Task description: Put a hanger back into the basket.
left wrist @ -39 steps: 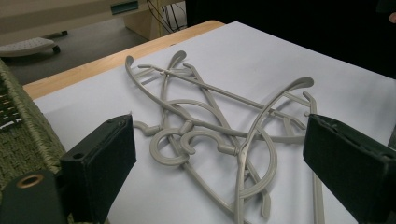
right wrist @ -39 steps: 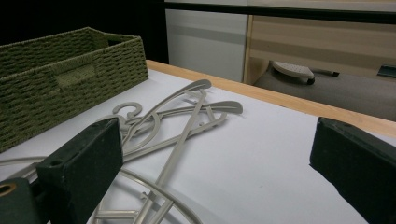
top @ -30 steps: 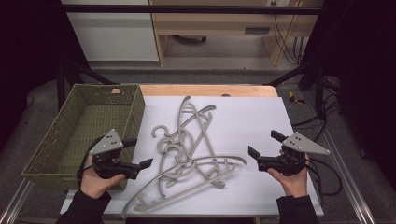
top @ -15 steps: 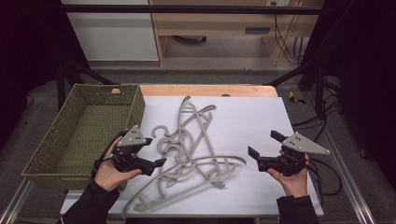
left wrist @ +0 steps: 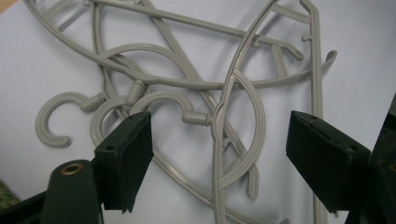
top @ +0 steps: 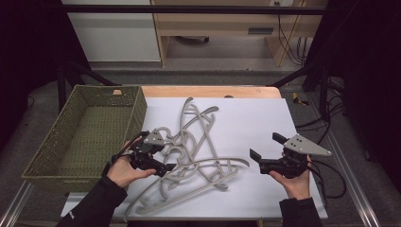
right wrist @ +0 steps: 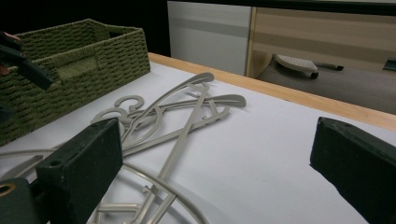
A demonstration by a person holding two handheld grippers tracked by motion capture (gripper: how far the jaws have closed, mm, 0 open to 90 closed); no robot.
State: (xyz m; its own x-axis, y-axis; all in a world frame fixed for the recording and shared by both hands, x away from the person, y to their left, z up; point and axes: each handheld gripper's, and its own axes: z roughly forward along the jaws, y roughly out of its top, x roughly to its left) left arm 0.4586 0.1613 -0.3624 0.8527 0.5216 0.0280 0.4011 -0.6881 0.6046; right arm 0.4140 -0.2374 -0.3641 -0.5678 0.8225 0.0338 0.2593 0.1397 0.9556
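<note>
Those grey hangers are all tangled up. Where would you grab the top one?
Probably at its neck, where the hook meets the body: the hangers lie flat, so come straight down from above. The left gripper is there, its jaws closing in, nothing gripped yet.

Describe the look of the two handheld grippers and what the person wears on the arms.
Both the left gripper and the right gripper are black, each with two blocky dark jaws and a grey three-cornered plate on top. A brass-coloured ring sits in the base of a jaw in each gripper view. Black cables trail from both grippers. The person wears dark long sleeves, the left one with a small pale mark.
</note>
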